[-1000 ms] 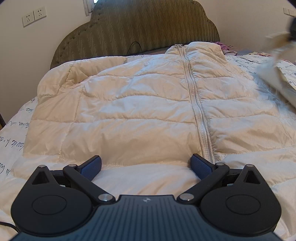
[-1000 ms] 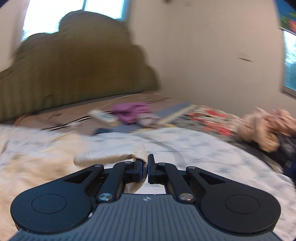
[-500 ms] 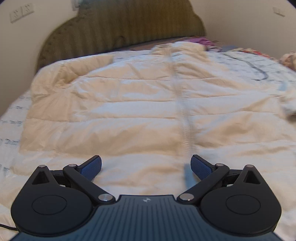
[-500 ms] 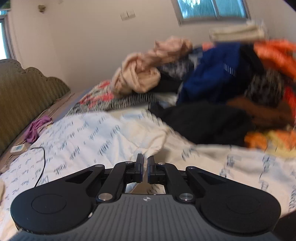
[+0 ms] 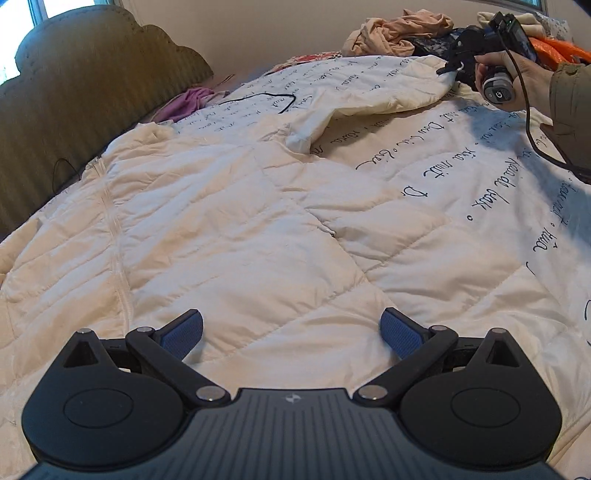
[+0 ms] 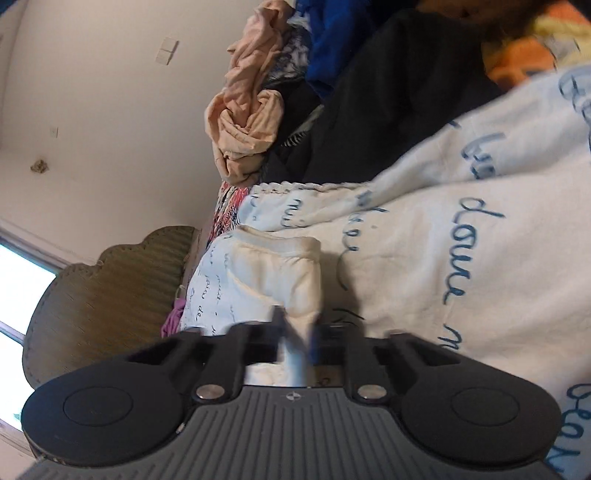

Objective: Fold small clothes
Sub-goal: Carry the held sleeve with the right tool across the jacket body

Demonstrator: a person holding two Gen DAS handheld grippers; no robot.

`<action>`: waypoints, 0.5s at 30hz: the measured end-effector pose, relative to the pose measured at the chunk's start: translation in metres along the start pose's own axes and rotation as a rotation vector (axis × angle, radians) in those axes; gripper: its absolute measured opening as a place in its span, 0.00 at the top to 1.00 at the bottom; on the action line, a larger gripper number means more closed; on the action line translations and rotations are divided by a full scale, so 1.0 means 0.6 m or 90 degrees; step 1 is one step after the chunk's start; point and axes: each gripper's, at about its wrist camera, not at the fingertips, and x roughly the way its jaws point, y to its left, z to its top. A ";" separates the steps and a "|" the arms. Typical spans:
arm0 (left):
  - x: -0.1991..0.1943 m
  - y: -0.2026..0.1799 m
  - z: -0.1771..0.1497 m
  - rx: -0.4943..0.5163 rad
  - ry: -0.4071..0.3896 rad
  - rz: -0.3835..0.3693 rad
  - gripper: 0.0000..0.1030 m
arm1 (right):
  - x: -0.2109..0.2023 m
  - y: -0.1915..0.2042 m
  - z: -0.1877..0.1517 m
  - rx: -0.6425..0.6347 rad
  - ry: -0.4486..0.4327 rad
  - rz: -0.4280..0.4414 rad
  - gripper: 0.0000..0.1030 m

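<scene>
Here at the near edge, my left gripper [image 5: 291, 332] hangs just over the cream quilted jacket [image 5: 221, 221], blue pads [image 5: 183, 334] spread wide with nothing between them. The jacket lies flat on the bed right under me, front up, and its zipper [image 5: 114, 236] runs away on the left toward the headboard [image 5: 74, 92].

Looking farther out and right, there's the white bedspread [image 5: 461, 177] with its dark handwriting print, bare beside the jacket. The jacket's sleeve [image 5: 388, 92] is stretched out across it, away to the far right.

At the sleeve's end is my right gripper [image 5: 452, 68], held in my right hand [image 5: 517, 77]. From its own camera the right gripper [image 6: 295, 339] is rolled on its side, fingers blurred but nearly together, pinching the cuff [image 6: 284, 266] between them.

Far left, a purple garment [image 5: 188, 99] sits by the headboard, with a black cable [image 5: 266, 98] looping just beside it. Far right, past the cuff, there's a heap of clothes [image 5: 399, 29], peach, dark and orange.
</scene>
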 end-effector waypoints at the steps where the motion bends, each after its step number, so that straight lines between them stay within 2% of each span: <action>1: -0.003 0.008 0.001 -0.011 0.000 0.005 0.00 | -0.007 0.021 -0.001 -0.031 -0.005 0.006 0.88; 4: -0.005 0.061 0.007 -0.066 0.010 0.041 0.00 | -0.029 0.102 -0.020 -0.162 -0.020 0.011 0.88; 8: 0.007 0.140 0.002 -0.124 0.027 0.138 0.00 | -0.058 0.206 -0.073 -0.317 -0.029 0.041 0.88; 13: 0.027 0.225 -0.014 -0.163 0.025 0.272 0.00 | -0.077 0.307 -0.165 -0.425 0.005 0.101 0.88; 15: 0.037 0.246 -0.021 -0.167 0.013 0.311 0.00 | -0.080 0.345 -0.211 -0.471 0.023 0.121 0.88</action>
